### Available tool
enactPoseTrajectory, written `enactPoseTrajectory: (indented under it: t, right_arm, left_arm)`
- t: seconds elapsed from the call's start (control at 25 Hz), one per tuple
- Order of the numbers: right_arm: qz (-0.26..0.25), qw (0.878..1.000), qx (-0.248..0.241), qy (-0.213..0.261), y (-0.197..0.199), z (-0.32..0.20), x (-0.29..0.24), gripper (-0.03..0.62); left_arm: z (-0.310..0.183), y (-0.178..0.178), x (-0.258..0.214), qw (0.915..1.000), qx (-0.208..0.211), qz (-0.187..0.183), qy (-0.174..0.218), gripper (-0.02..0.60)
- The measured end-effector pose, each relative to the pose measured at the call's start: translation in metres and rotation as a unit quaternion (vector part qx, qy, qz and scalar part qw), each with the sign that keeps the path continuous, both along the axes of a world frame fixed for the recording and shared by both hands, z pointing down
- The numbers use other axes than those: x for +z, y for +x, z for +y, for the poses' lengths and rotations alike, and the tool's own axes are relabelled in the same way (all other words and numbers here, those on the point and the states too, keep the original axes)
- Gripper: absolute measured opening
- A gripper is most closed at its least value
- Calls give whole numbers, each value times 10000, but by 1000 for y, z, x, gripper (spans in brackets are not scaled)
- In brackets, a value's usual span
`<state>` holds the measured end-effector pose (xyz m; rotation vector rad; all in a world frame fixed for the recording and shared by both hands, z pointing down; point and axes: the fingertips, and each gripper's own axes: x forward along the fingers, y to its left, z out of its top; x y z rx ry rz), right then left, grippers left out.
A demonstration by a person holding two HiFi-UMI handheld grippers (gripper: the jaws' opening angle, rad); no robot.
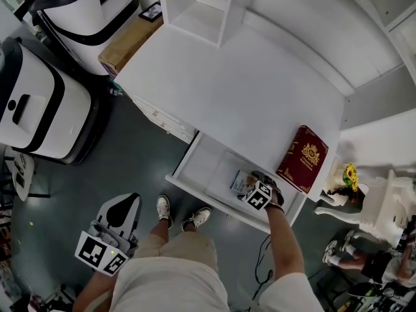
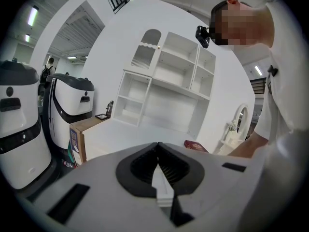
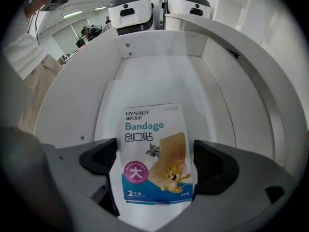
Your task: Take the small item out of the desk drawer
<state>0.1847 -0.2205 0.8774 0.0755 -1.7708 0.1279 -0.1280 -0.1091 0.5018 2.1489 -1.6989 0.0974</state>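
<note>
Our right tool is wide, its jaws either side of the bandage pack, which lies flat on the drawer floor. We judge the grasp is in hand; next it must close and lift clear. Our left tool is closed and empty. Beyond the right tool are the white tabletop, a red book and shelves.
</note>
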Motion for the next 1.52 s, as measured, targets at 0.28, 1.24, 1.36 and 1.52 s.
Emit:
enactPoseTrajectory:
  t: [0.28,1.24,1.36,1.52]
  right_arm:
    - [-95,9999,23,-71,0,0,1,499]
    - [148,9998,84,-68,0,3,2,492]
    - [74,9999,116,-50,0,2,2,492]
    - [107,9999,71,-32,-3,2,0,481]
  left_arm:
    - [2,-5,7,10000,18,19,-79,15]
    - [-5,5,2,9998,212,18,-15,15]
    - [-4,7,4,9998,206,41,-17,15]
    - [0,12,9,9997,234,78,-80,15]
